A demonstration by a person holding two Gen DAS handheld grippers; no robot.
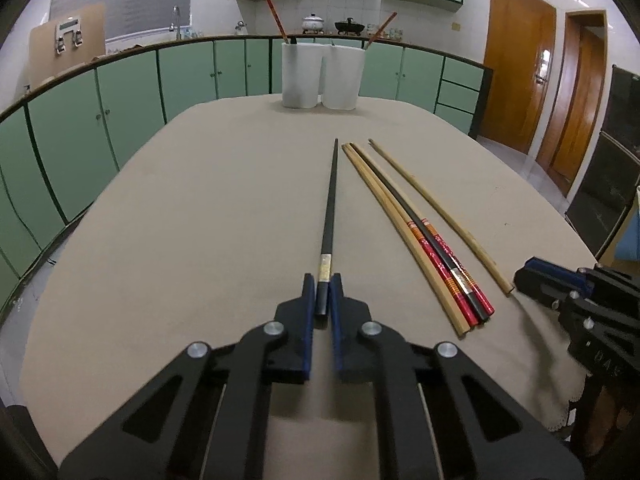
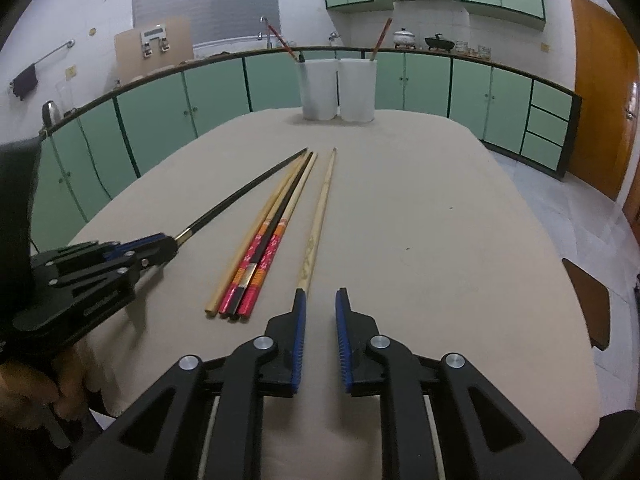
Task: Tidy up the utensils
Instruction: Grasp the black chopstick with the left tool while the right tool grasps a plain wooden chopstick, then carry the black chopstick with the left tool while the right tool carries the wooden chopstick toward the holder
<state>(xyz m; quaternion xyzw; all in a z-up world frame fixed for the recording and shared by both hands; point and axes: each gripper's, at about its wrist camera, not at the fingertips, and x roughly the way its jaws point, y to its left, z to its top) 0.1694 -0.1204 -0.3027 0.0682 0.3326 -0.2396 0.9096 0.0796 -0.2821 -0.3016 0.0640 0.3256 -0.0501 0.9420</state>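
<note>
My left gripper (image 1: 322, 280) is clenched on the thick end of the black chopstick (image 1: 331, 200), which runs straight ahead from my jaws across the table (image 1: 200, 200). My right gripper (image 2: 320, 294) stands released, gripping nothing, with the pale wooden chopstick (image 2: 320, 216) just ahead of its left pad.
</note>
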